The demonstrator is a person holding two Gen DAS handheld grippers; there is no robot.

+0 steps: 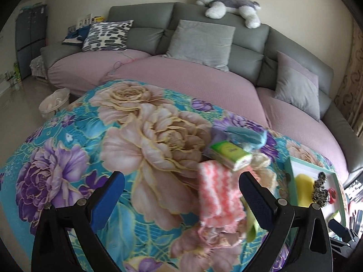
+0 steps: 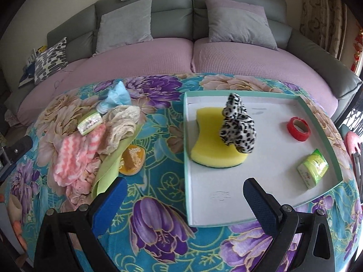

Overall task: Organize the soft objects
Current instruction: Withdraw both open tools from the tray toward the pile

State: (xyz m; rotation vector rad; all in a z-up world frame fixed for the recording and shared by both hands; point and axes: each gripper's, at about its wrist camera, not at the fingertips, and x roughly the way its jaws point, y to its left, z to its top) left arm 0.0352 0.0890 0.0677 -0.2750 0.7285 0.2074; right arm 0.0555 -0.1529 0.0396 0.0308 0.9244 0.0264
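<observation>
light: soft, even daylight, no hard shadows
blur: pink-and-white wavy fleece cloth smeared in left view
edges: fisheye bending, dark corners

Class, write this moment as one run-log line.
left tongs: open, empty | right tongs: open, empty | tray: sponge, spotted cloth, tape roll, tissue pack | cloth pile: unsorted

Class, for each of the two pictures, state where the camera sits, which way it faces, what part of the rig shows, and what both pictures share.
Left wrist view: sits on the left claw, faces forward over the floral blanket toward the sofa; both blue-padded fingers show, open.
Right wrist view: sits on the right claw, faces the tray with the sofa beyond; its open fingers show.
Shared: the pink striped cloth, yellow sponge, leopard-print plush, tray, sofa and grey cushions.
</observation>
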